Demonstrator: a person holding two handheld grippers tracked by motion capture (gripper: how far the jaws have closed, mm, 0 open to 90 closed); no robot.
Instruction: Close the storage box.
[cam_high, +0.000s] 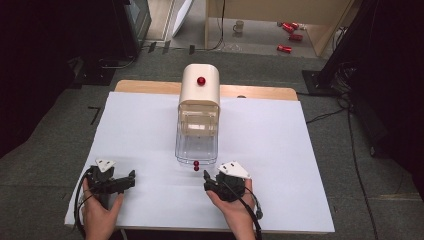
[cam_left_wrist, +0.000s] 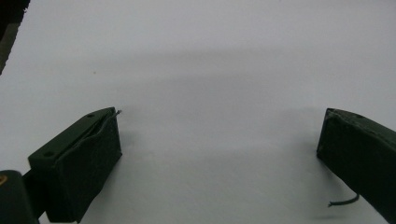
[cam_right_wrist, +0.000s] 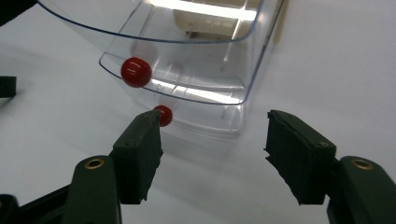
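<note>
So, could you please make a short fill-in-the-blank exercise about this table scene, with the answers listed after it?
1. The clear drawer is pulled out of a cream box whose top carries a small ____ knob.
2. The right tongs stand ____, with nothing between their jaws.
3. The left tongs point at a bare ____ table sheet.
4. The red knob sits on the drawer's ____ wall.

Missing words: red; open; white; front

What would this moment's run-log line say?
right claw: open, near pulled-out clear plastic drawer with round red knob | left claw: open over white table sheet, holding nothing
</note>
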